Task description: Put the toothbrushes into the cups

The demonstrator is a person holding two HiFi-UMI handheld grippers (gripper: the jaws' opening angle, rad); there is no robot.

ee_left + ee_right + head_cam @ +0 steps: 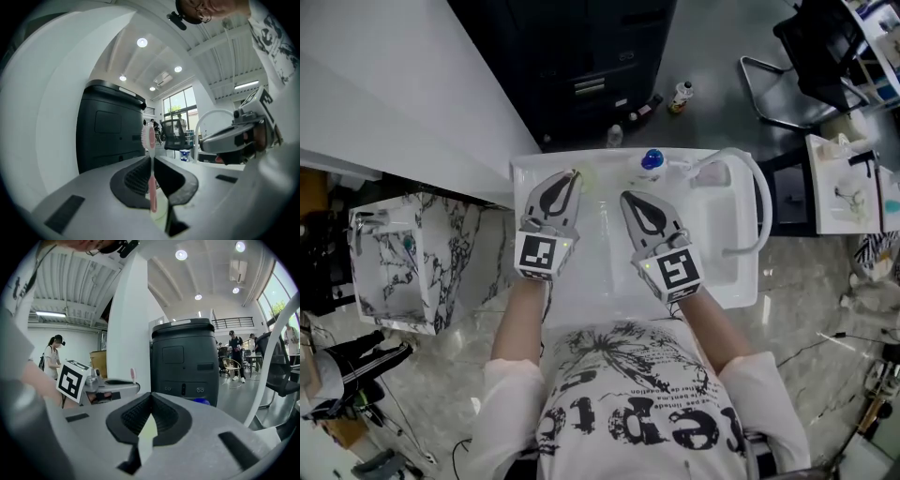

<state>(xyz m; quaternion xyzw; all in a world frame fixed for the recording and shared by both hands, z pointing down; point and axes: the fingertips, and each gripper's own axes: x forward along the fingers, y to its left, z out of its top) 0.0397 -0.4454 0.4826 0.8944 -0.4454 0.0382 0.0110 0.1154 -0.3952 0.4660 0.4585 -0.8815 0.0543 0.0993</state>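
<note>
Left gripper [152, 159], held by a person leaning over a white basin [581, 300], clamps its jaws on a pink toothbrush [152, 187]. The brush stands upright between the pads, with its bristled head clear above the jaw tips and its handle running down behind them. From the head view, this gripper hovers over the basin's far left corner, level and pointing away from the person. Just to its right, the right gripper [150, 394] hangs over the middle of the basin, apart from the left one and tipped slightly downward. Its jaws meet at the tips with nothing between them. Each gripper's own view catches the other alongside, and the pink brush head rises above the left gripper's jaws in the right gripper view. A small blue item [652, 159] sits at the basin's far edge, beyond the right gripper's tips; what it is cannot be told. A white tube [759, 206] arcs over the basin's right side. A black cabinet [581, 66] stands on the floor past the far edge.
</note>
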